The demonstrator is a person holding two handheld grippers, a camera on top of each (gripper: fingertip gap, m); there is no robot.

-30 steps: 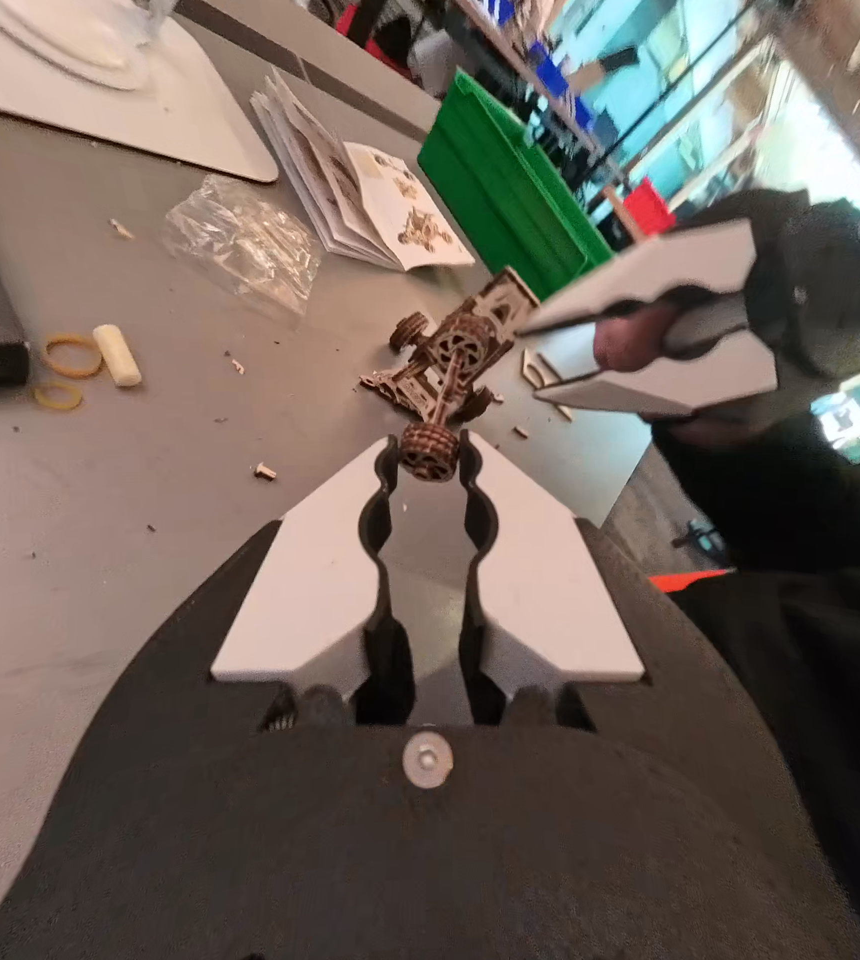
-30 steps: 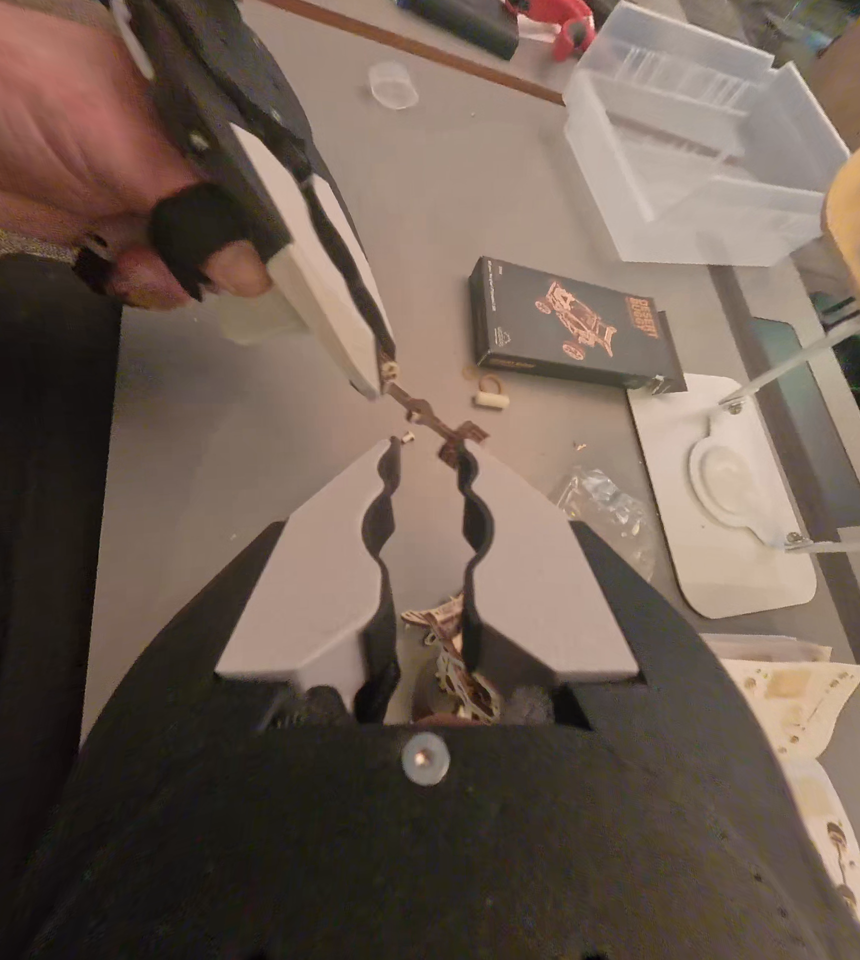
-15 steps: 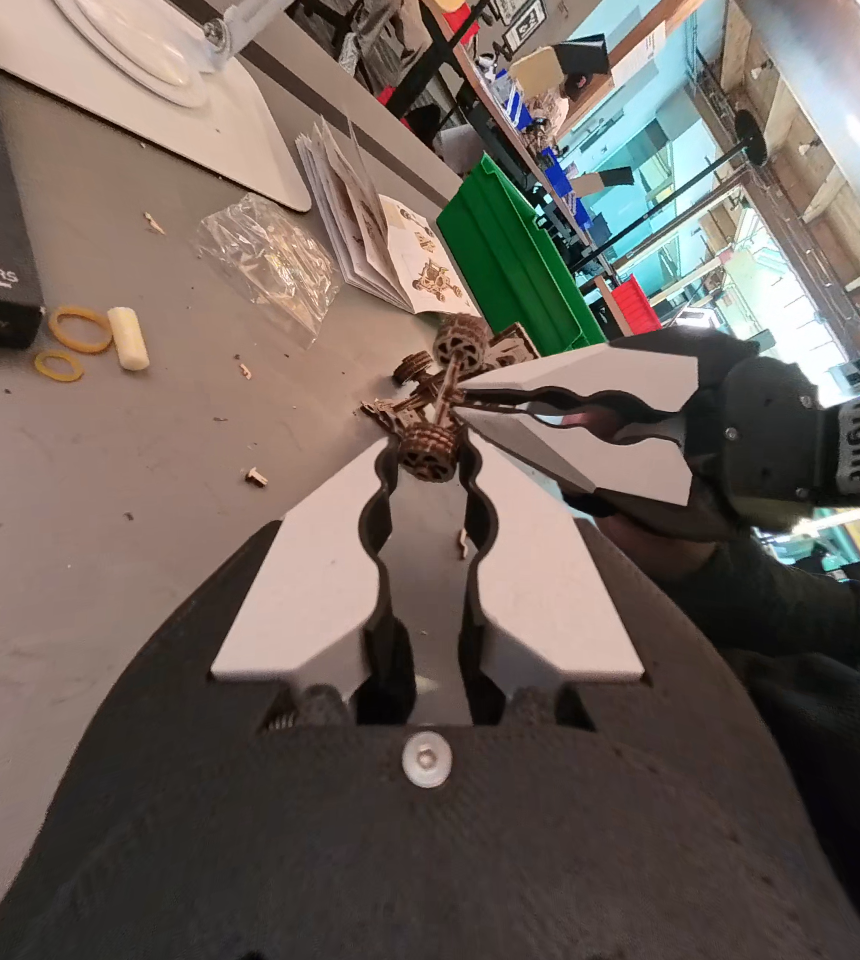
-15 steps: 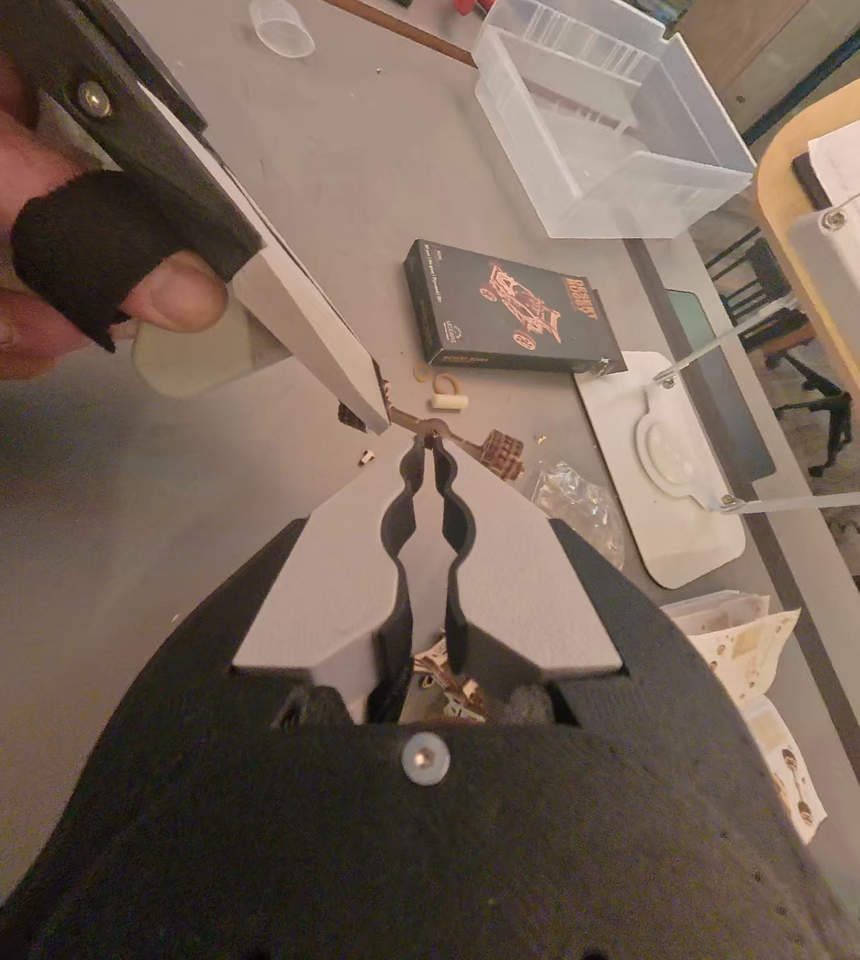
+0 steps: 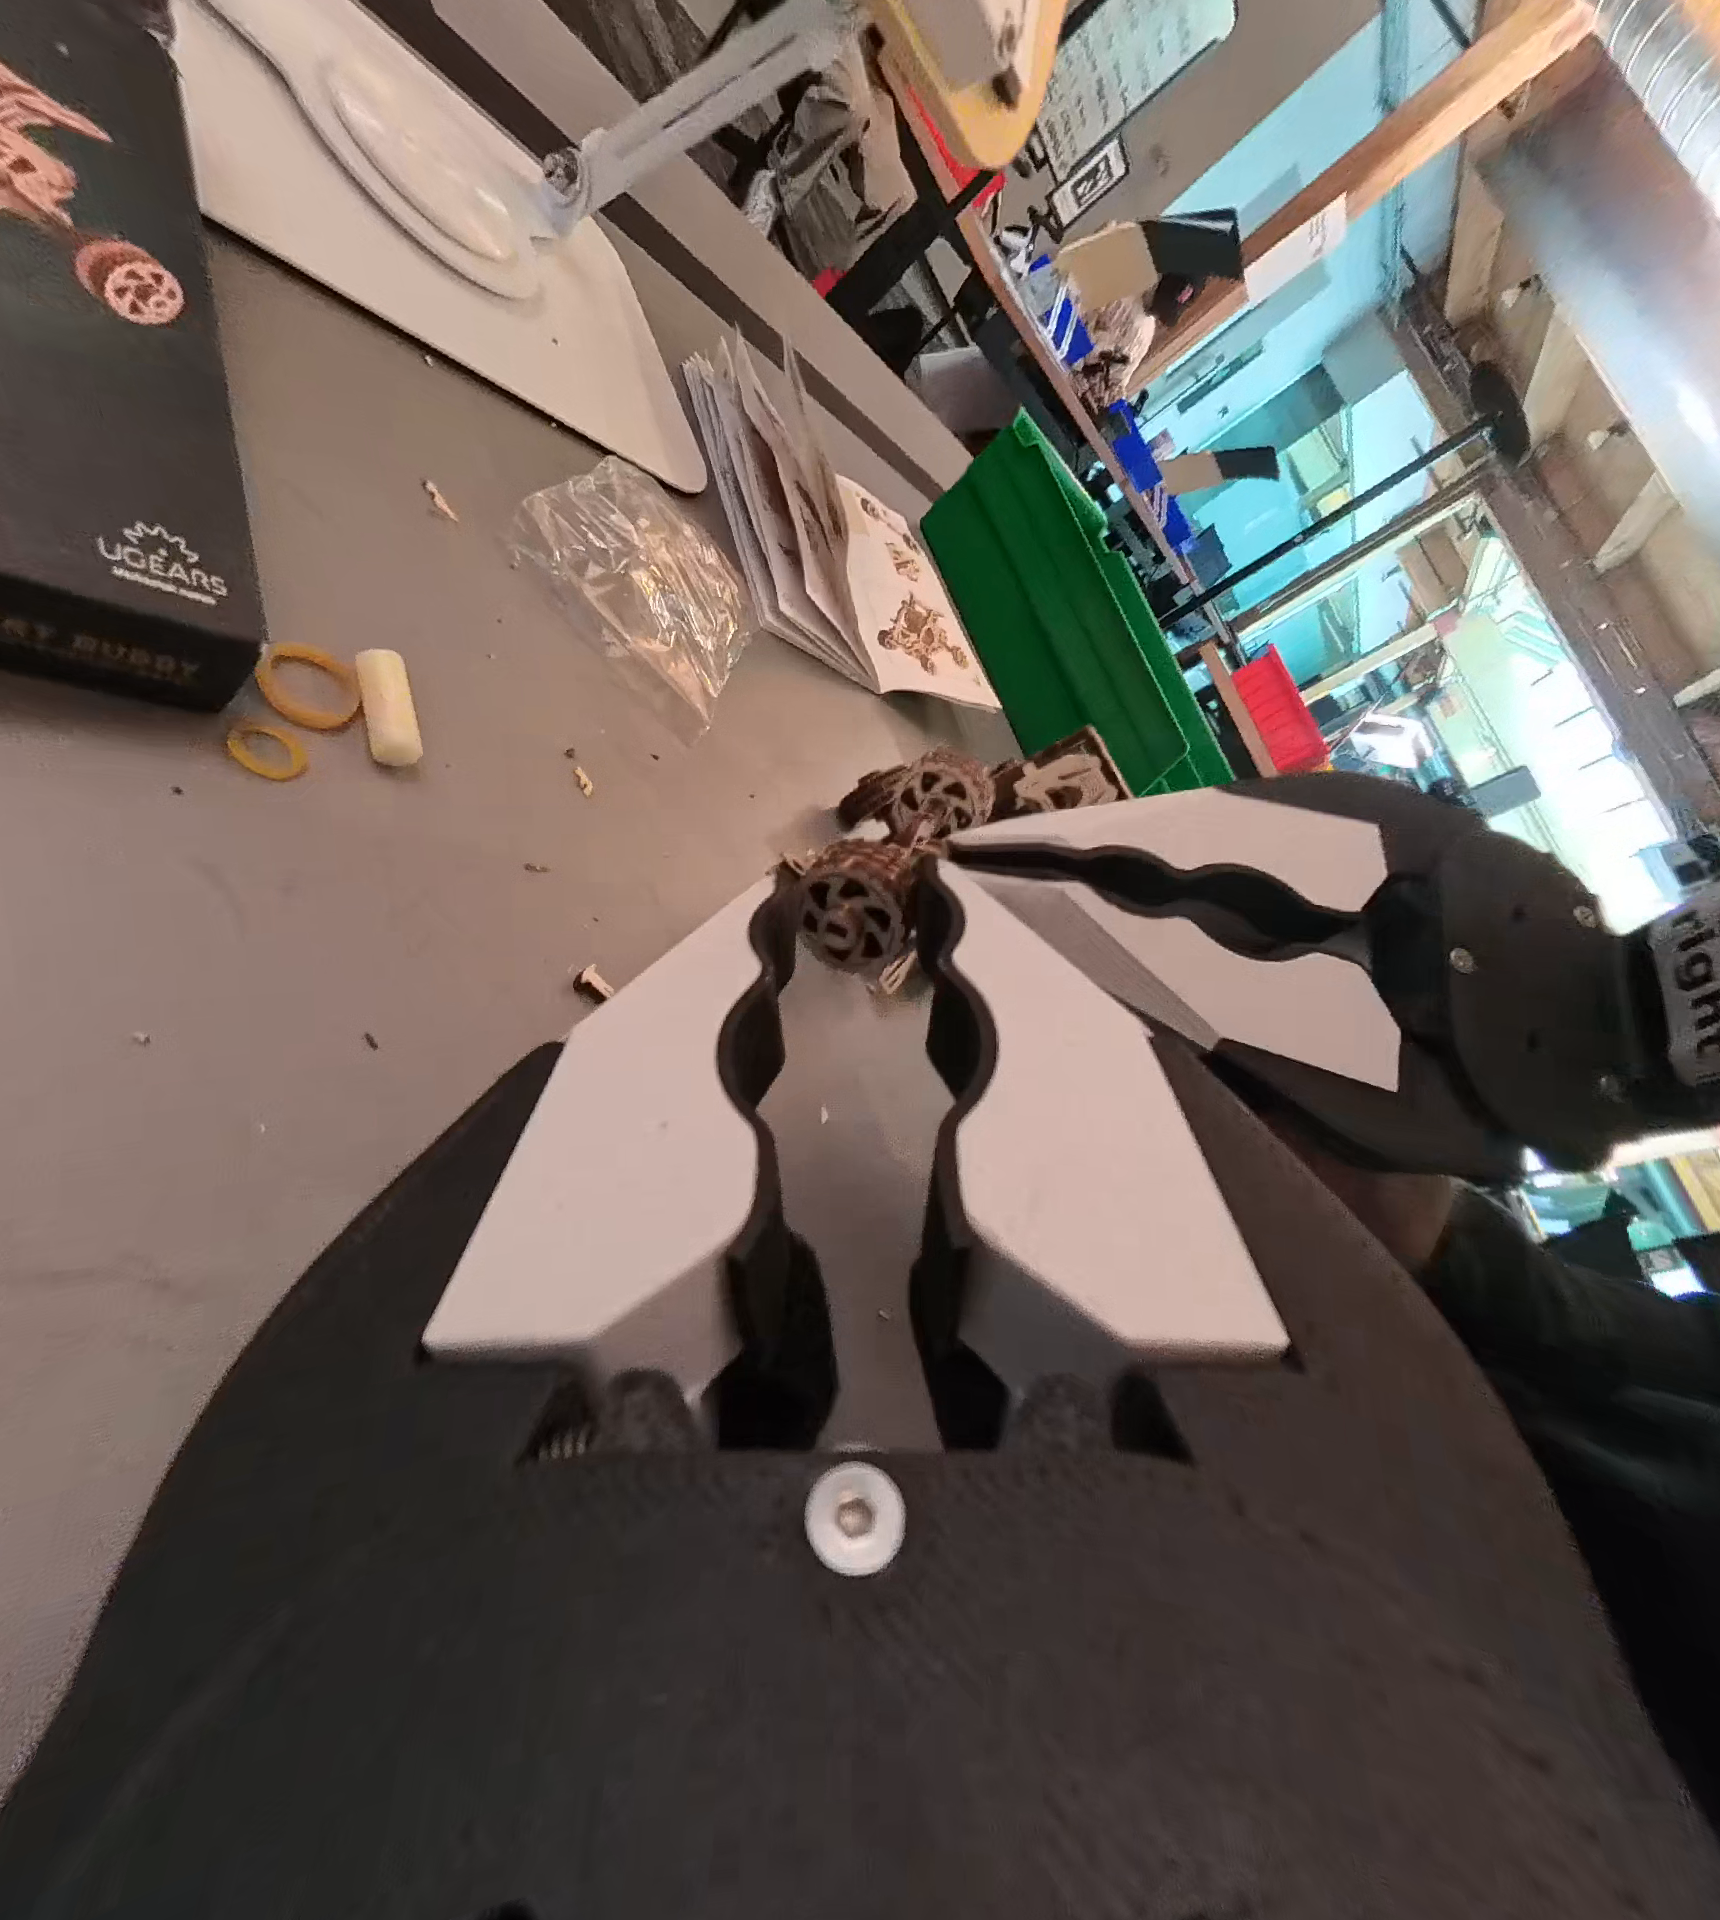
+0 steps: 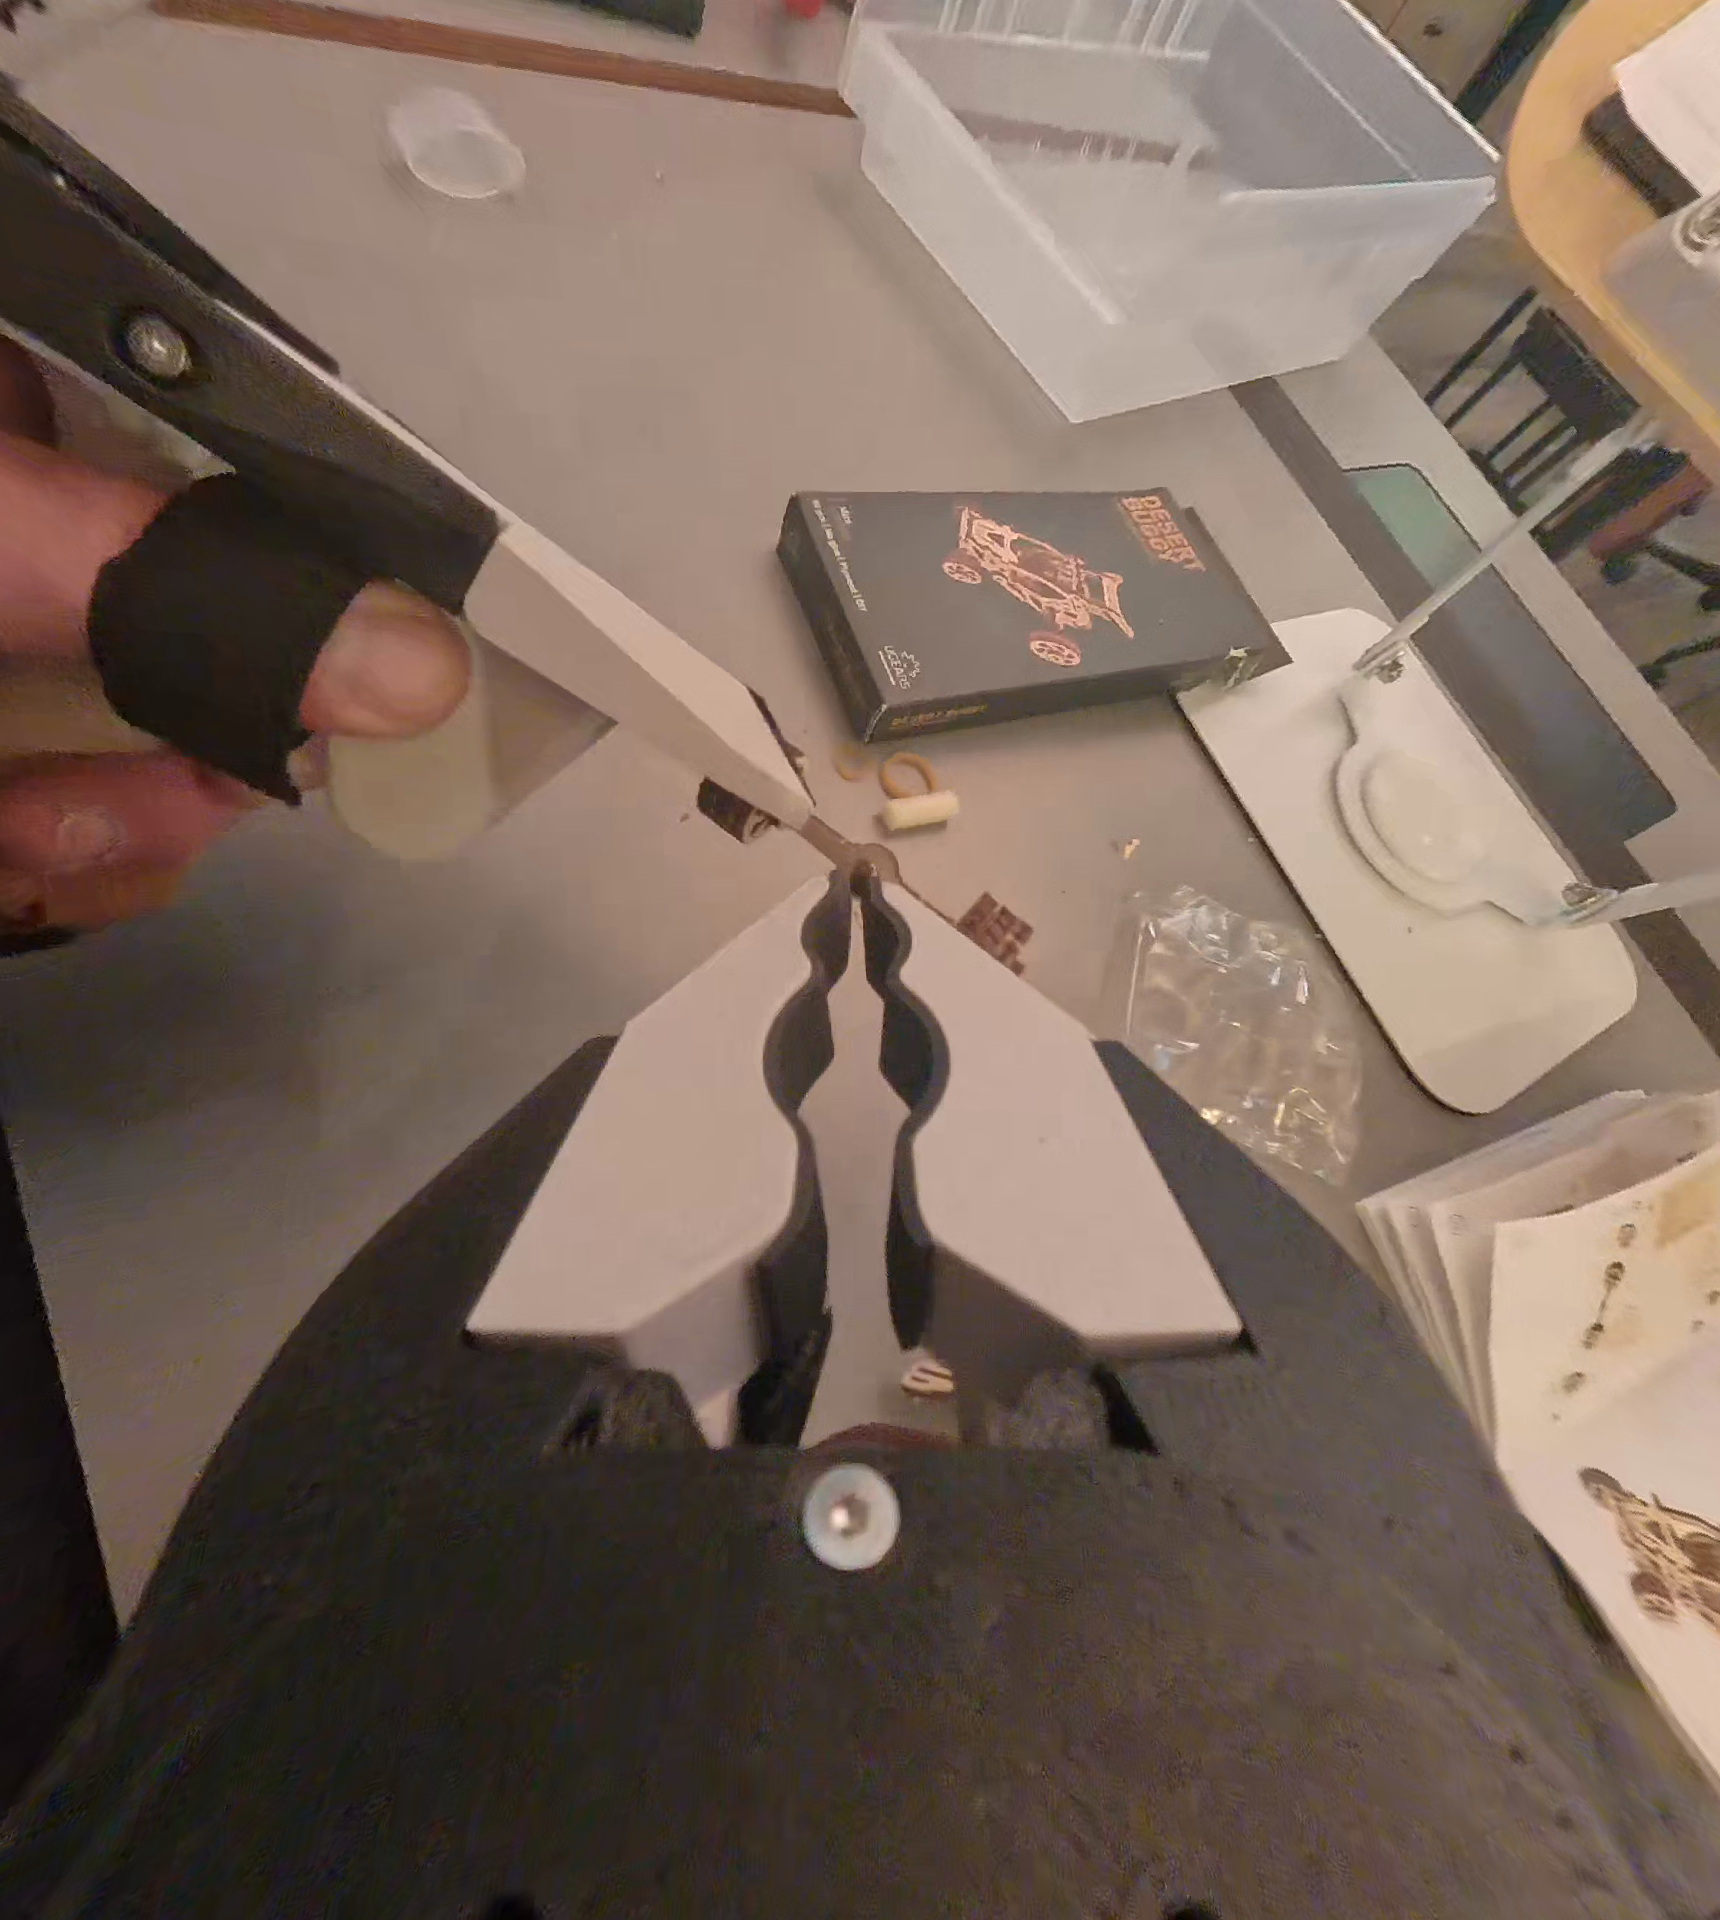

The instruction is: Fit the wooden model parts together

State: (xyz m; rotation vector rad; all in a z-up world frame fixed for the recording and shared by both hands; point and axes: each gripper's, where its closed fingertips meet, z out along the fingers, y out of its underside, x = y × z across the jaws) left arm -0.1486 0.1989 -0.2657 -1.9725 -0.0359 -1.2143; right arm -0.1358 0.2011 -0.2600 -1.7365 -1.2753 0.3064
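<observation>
A small wooden model, wheels joined by a thin axle bar, is held between both grippers above the grey table [image 5: 212,987]. My left gripper [image 5: 851,890] is shut on one dark wooden wheel [image 5: 845,930]. A second wheel [image 5: 934,795] sits beyond it. My right gripper [image 6: 854,888] is shut on the thin axle bar [image 6: 861,860] and shows in the left wrist view [image 5: 949,847] coming in from the right. The left gripper [image 6: 799,816] enters the right wrist view from the upper left, held by a hand. Another wheel [image 6: 996,925] lies past the right fingertips.
A black model box [image 6: 1022,613], rubber bands [image 5: 307,686] and a white peg [image 5: 388,707] lie beyond. A crumpled clear bag [image 6: 1240,1029], an open booklet [image 6: 1614,1299], a white stand base [image 6: 1458,935], a clear bin [image 6: 1168,208] and a green bin [image 5: 1064,634] are nearby. My left and right fingertips are right by each other. The white peg [image 5: 388,707] is about 11 cm from my left fingertips. Look for it in the right wrist view [image 6: 914,804] too.
The right gripper came in from the right, open a second ago, and shut on the axle bar. The left gripper kept its hold on the wheel.
</observation>
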